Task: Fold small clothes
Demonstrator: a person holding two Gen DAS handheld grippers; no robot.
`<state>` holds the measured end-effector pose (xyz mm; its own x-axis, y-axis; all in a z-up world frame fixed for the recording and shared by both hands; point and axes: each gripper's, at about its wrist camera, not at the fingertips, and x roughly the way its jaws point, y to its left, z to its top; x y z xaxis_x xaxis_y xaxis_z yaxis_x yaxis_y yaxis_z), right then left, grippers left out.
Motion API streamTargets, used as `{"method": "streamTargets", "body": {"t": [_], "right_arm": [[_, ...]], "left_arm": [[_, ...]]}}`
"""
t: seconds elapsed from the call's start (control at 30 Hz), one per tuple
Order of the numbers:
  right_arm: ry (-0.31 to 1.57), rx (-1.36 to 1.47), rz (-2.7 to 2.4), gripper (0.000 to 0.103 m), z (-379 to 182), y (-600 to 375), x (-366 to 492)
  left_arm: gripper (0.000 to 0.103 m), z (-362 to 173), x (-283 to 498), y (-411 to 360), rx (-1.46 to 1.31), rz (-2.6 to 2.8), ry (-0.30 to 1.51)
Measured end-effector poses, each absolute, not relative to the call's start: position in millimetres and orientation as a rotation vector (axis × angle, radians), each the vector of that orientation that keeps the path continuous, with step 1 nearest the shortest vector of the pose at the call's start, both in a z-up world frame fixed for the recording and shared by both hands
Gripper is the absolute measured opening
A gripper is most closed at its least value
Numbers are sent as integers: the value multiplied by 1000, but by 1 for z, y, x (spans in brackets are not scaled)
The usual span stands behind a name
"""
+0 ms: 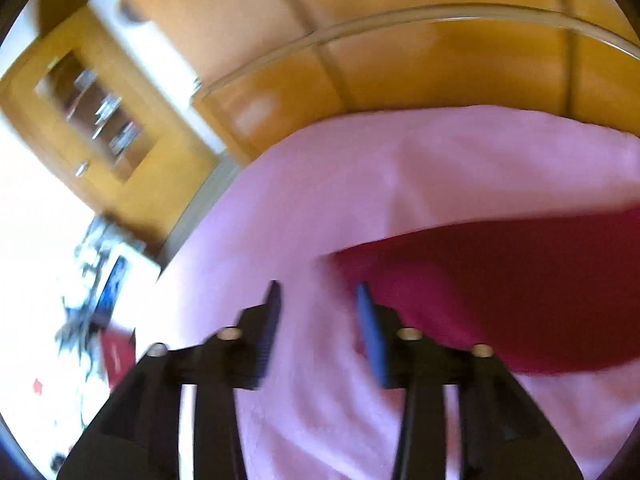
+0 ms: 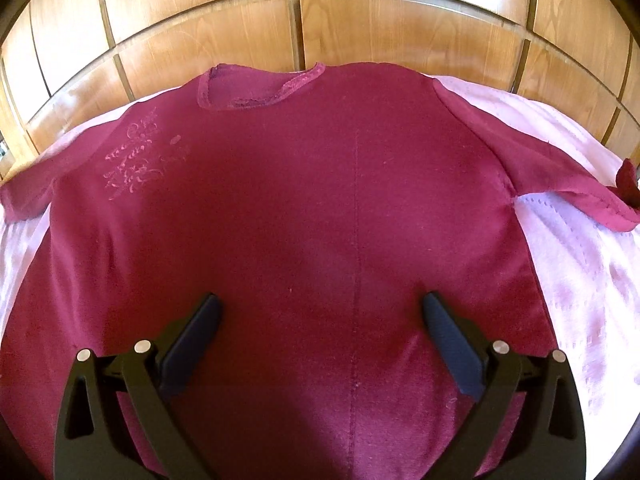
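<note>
A maroon T-shirt [image 2: 300, 200] lies spread flat on a pink bedspread [image 2: 580, 280], neck opening at the far side and both short sleeves stretched outward. A pale print marks its chest on the left. My right gripper [image 2: 320, 300] hovers over the shirt's lower middle, jaws wide open with nothing between them. The left wrist view is blurred. It shows the shirt's [image 1: 500, 288] edge at the right and my left gripper [image 1: 318, 294] over bare bedspread [image 1: 320, 200] just left of it. Its jaws stand partly apart and hold nothing.
Wooden panelling [image 2: 320, 20] rises right behind the bed's far edge. In the left wrist view a wooden cabinet [image 1: 92, 120] with a glass door stands to the left, and cluttered small items [image 1: 100, 300] lie below it in bright light.
</note>
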<state>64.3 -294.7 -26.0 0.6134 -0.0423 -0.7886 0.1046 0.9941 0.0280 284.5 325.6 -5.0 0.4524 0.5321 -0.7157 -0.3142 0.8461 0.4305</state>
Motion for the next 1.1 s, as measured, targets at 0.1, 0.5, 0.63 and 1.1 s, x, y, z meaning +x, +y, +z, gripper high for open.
{"method": "streamTargets", "body": {"t": [0.1,0.5,0.63,1.1], "right_arm": [[906,73,-83,101,-27,-295,65],[907,59,-89,101,-29,-293,66],[905,62,-87,101,-29,-294,66],[905,68,-87,101,-29,-295,66]], "left_arm": [[58,-10,264,361,-28,592,969],[37,-58,265,351,-456,399,943],[13,-71,272,349,-396,497,978],[31,-23,192,234,-376,276,812]]}}
